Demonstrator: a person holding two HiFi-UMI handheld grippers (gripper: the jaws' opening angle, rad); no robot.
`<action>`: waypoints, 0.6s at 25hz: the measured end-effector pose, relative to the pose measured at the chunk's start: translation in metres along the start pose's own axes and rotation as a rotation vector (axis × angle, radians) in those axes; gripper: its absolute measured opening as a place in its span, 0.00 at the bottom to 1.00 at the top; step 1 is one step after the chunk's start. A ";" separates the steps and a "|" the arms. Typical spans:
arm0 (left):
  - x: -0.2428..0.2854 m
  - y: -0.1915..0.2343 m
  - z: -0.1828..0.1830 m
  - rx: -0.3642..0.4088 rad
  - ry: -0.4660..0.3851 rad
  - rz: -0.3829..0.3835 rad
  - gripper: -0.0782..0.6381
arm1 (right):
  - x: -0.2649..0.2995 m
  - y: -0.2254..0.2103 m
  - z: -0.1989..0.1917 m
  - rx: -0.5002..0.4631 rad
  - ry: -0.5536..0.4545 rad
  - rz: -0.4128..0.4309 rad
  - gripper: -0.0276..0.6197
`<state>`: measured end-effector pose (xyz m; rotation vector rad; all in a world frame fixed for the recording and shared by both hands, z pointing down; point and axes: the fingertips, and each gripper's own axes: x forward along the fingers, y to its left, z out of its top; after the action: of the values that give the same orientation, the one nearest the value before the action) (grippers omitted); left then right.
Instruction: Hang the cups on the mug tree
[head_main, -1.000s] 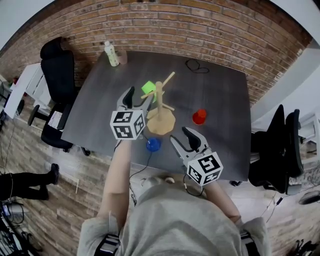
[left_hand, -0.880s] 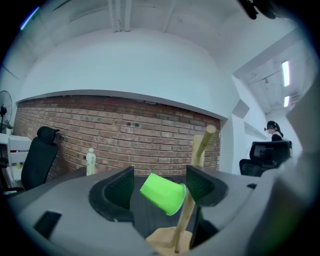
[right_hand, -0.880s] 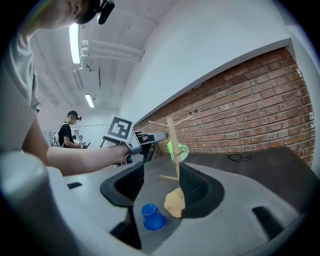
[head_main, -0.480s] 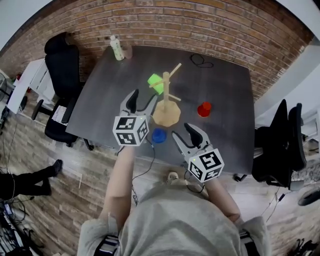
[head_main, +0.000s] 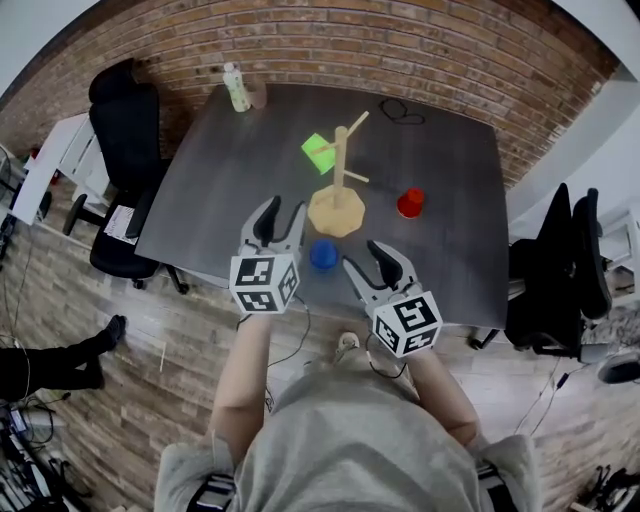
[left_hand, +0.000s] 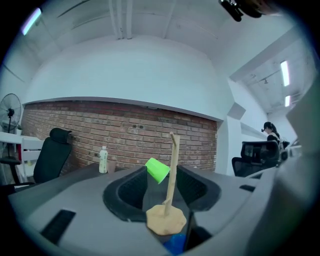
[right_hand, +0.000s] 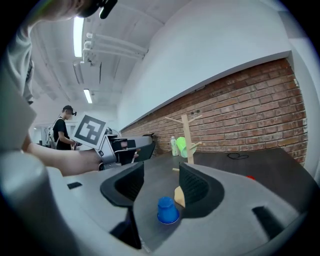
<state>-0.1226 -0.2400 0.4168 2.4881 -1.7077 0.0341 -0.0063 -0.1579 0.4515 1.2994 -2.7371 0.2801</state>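
A wooden mug tree (head_main: 338, 190) stands mid-table with a green cup (head_main: 318, 153) hung on a left peg. In front of its base a blue cup (head_main: 323, 255) sits upside down, and a red cup (head_main: 410, 203) stands to the right. My left gripper (head_main: 279, 215) hovers left of the blue cup. Its jaws are closing with nothing between them; the tree (left_hand: 171, 175) shows beyond them. My right gripper (head_main: 368, 262) is open near the front edge, and the blue cup (right_hand: 167, 210) lies just ahead between its jaws, untouched.
A bottle (head_main: 237, 88) stands at the table's far left corner and a black cable (head_main: 399, 112) lies at the far side. Black office chairs (head_main: 122, 110) stand left and right of the table (head_main: 210, 190). A brick wall runs behind.
My left gripper has drawn back from the tree toward the table's near edge, and its jaws have narrowed. The green cup stays on its peg. The right gripper has barely moved.
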 end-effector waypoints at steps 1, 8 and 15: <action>-0.006 0.000 -0.002 0.001 0.001 0.005 0.35 | 0.000 0.002 -0.002 -0.002 0.003 -0.005 0.39; -0.044 0.002 -0.025 0.000 0.019 0.027 0.22 | 0.007 0.010 -0.025 -0.026 0.037 -0.026 0.39; -0.069 0.007 -0.051 -0.003 0.055 0.031 0.16 | 0.030 0.011 -0.058 -0.047 0.093 -0.041 0.39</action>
<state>-0.1512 -0.1725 0.4614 2.4357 -1.7230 0.1020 -0.0327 -0.1616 0.5118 1.2953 -2.6203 0.2641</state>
